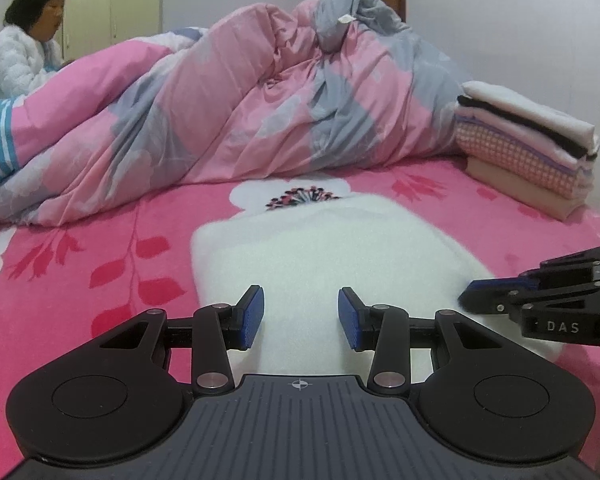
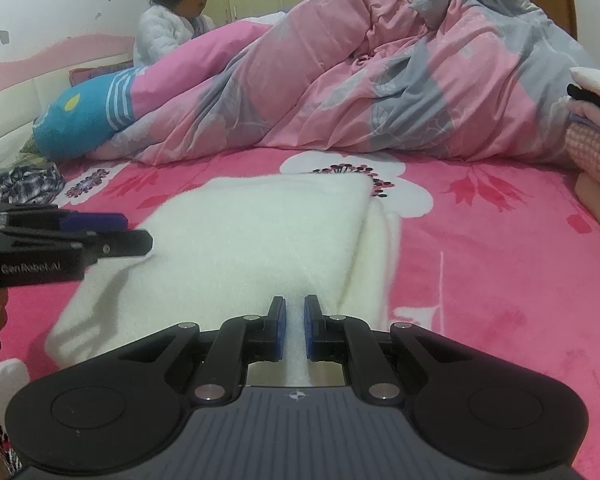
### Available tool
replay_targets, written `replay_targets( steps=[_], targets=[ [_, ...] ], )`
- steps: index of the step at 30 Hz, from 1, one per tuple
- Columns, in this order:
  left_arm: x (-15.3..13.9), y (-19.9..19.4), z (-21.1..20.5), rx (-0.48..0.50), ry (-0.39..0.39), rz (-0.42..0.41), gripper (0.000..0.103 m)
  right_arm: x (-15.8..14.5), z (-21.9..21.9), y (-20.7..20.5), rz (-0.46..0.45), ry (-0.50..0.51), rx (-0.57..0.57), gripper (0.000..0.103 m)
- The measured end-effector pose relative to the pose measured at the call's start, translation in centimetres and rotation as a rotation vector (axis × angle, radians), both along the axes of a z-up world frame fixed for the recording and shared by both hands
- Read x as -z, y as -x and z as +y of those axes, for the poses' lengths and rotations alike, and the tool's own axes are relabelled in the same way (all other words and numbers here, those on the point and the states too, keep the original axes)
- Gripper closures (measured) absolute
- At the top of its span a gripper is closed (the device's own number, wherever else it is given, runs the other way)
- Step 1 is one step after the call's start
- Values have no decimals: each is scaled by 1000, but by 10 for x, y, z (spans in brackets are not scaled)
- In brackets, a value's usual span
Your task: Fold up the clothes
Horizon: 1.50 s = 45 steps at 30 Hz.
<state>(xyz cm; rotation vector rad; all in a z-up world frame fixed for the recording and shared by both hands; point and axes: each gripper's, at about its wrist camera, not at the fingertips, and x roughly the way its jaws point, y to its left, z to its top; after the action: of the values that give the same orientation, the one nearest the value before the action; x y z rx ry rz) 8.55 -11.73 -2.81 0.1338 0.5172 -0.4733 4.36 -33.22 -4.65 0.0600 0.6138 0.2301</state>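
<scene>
The left gripper (image 1: 301,318) hangs low over the near end of a white fleecy garment (image 1: 320,248), its blue pads spread wide apart with nothing between them. The right gripper (image 2: 295,328) has its pads drawn close together, and a narrow ridge of the same white garment (image 2: 260,232) runs up through the slim gap; whether the pads actually pinch the cloth cannot be told. Seen from the left wrist, the right gripper (image 1: 540,292) comes in from the side and lies against the garment's right edge.

The garment lies flat and folded on a pink flowered bedspread (image 1: 100,264), one long fold showing along its right side.

Behind it a crumpled pink and grey quilt (image 1: 260,92) fills the bed from side to side. A stack of folded clothes (image 1: 528,148) sits at the right, just beside the quilt. A blue striped cushion (image 2: 88,116) and some checked cloth (image 2: 24,184) lie at the left. A person in a white padded jacket (image 2: 160,32) sits beyond the quilt.
</scene>
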Motion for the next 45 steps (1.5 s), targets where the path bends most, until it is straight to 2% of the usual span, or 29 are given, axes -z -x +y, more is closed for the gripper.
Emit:
replay_targets(
  steps=[4, 9, 23, 31, 36, 45],
  targets=[
    [12, 2, -12, 16, -59, -2, 62, 1, -1, 2, -5, -7, 1, 95],
    [14, 1, -8, 9, -31, 5, 62, 3, 0, 3, -10, -13, 8, 95],
    [14, 3, -9, 7, -38, 0, 62, -1, 9, 6, 4, 43, 32, 93],
    [15, 2, -6, 18, -27, 1, 62, -6, 21, 16, 22, 141, 34, 83],
    [16, 2, -5, 24, -23, 0, 62, -11, 16, 23, 52, 111, 56, 80],
    [16, 2, -5, 25, -19, 1, 62, -27, 27, 36, 6, 95, 0, 80]
  ],
)
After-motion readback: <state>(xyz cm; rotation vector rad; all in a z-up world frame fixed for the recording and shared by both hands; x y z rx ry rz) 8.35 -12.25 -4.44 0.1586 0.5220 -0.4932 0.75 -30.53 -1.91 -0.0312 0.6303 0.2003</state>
